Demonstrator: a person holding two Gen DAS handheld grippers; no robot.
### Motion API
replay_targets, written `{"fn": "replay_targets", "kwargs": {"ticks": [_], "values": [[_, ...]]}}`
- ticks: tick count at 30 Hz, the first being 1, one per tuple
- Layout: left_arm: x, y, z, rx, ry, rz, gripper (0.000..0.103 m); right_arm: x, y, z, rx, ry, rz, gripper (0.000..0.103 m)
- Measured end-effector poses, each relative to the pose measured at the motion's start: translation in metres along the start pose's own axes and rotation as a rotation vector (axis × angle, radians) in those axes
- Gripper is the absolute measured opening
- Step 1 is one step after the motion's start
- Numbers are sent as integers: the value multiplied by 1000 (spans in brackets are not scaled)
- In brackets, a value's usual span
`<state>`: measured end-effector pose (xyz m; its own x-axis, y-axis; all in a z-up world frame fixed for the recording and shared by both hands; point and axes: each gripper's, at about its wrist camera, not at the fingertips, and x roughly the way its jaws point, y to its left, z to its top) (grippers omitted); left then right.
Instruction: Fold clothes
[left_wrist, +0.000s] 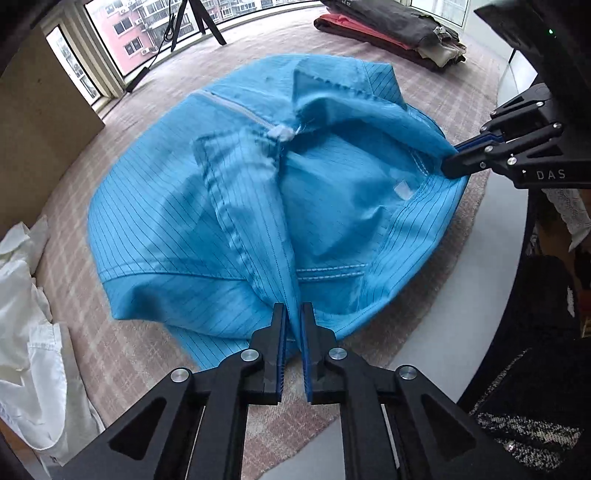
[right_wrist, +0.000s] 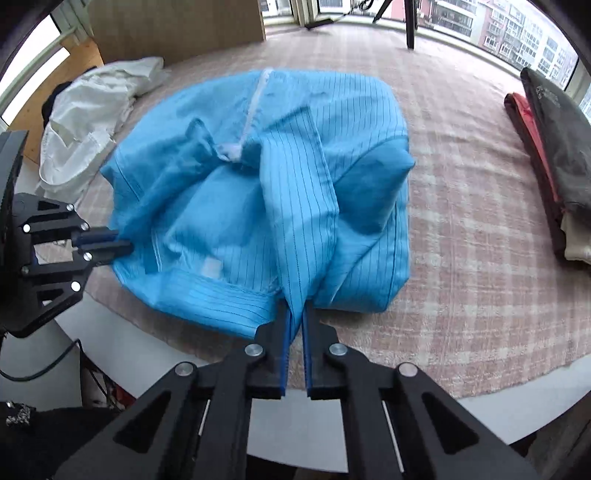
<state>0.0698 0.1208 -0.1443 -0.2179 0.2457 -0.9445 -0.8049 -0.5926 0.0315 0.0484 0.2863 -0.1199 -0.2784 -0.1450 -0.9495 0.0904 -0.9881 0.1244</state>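
Note:
A light-blue pinstriped garment (left_wrist: 177, 229) with a white zipper (left_wrist: 236, 109) lies bunched on the pink checked cloth. In the left wrist view, my left gripper (left_wrist: 293, 314) is shut on a raised fold of it at the near edge. My right gripper (left_wrist: 448, 164) is at the right of that view and pinches the garment's edge near the collar. In the right wrist view, my right gripper (right_wrist: 295, 314) is shut on a striped band of the blue garment (right_wrist: 369, 110). My left gripper (right_wrist: 125, 245) grips the garment's left edge there.
A crumpled white garment (left_wrist: 26, 314) (right_wrist: 92, 110) lies beside the blue one. A stack of folded dark and red clothes (left_wrist: 399, 33) (right_wrist: 546, 155) sits at the far side. The pink cloth (right_wrist: 480, 240) covers a round white table (right_wrist: 332, 424). Tripod legs (left_wrist: 207, 22) stand by the windows.

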Motion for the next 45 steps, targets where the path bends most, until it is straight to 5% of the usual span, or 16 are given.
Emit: {"fn": "replay_targets", "kwargs": {"ticks": [2, 5, 7, 11, 15, 20, 24, 27, 31, 34, 37, 40, 45], "values": [[-22, 9, 0, -20, -54, -39, 17, -5, -1, 0, -27, 23, -3, 13], [-54, 30, 5, -61, -159, -67, 20, -42, 1, 10, -64, -80, 69, 24], [-58, 48, 13, -88, -202, -23, 23, -65, -1, 21, -64, -166, 119, 39], [-30, 84, 32, -148, -216, 100, 21, -65, -2, 63, -87, -323, -4, 40], [17, 102, 25, -235, -138, 34, 20, -12, -17, 92, -33, -254, -19, 37], [30, 90, 2, -183, -95, 15, 22, 37, -25, 79, -69, -61, -30, 31], [-9, 109, 9, -223, -187, 16, 22, 4, -34, 85, -40, -130, 61, 31], [-21, 130, 34, -239, -259, 82, 22, -30, -41, 109, -22, -282, 103, 31], [3, 142, 86, -246, -306, -5, 22, -25, -28, 160, -79, -366, 115, 30], [32, 135, 112, -224, -279, 11, 22, 8, -1, 192, -133, -326, 164, 25], [57, 137, 111, -245, -221, 19, 22, 45, 17, 200, -194, -238, 112, 13], [62, 143, 97, -262, -224, 1, 21, 67, 4, 189, -177, -171, 121, 4], [37, 157, 75, -304, -238, 3, 21, 59, -22, 177, -94, -156, 211, 4]]}}
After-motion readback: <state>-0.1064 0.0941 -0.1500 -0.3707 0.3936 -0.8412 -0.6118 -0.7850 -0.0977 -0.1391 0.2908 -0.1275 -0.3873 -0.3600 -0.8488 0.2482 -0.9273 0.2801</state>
